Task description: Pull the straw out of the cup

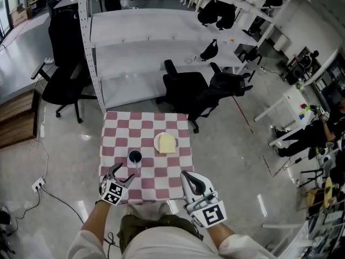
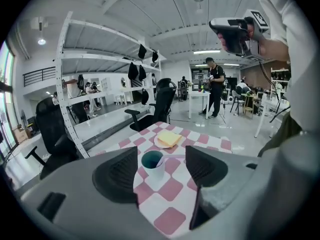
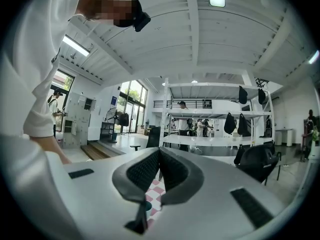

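A white cup [image 1: 135, 157] with a dark teal inside stands on the checkered table [image 1: 118, 139], left of centre. In the left gripper view the cup [image 2: 152, 165] sits just beyond the open jaws, and a pale straw [image 2: 160, 160] leans on its right rim. My left gripper [image 1: 119, 172] [image 2: 161, 154] is open and empty, close to the cup on the near side, not touching it. My right gripper [image 1: 192, 180] [image 3: 159, 156] is shut with nothing between its pads, raised near the table's front right corner, and it points over the table.
A white plate [image 1: 157, 142] with a yellow slab [image 1: 167, 143] [image 2: 169, 138] lies right of the cup. Black office chairs [image 1: 188, 90] and a white metal rack [image 1: 140, 42] stand beyond the table. The right gripper [image 2: 235, 31] shows high in the left gripper view.
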`<act>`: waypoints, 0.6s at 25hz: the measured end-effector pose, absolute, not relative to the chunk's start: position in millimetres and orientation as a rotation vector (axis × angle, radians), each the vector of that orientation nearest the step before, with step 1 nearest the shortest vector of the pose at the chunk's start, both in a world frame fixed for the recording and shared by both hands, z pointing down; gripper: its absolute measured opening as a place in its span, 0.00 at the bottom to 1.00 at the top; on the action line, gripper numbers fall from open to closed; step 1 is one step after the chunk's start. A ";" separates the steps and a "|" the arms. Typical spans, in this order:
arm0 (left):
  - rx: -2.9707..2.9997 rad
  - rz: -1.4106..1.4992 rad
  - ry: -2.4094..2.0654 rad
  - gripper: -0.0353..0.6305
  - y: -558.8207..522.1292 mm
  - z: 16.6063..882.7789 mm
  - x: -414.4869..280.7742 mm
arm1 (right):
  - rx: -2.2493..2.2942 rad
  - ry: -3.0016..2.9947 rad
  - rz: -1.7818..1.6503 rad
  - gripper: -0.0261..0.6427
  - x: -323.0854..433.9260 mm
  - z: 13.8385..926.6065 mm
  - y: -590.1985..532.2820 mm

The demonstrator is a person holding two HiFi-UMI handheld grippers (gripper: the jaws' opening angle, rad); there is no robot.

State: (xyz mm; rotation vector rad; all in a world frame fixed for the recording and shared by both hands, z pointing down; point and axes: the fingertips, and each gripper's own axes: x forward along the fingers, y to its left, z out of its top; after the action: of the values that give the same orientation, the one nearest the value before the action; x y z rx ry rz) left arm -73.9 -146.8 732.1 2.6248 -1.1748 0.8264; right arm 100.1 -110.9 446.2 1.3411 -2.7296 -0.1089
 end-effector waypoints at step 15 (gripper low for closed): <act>2.564 0.998 -1.112 0.50 -162.3 799.5 -65.6 | 1.337 -2.694 -0.117 0.05 107.1 458.4 -113.0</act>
State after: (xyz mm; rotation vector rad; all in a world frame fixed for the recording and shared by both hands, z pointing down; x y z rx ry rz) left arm -65.6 -162.3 799.5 2.5645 -1.1117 0.9982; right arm 107.1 -113.0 458.4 1.3370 -2.6943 -0.1166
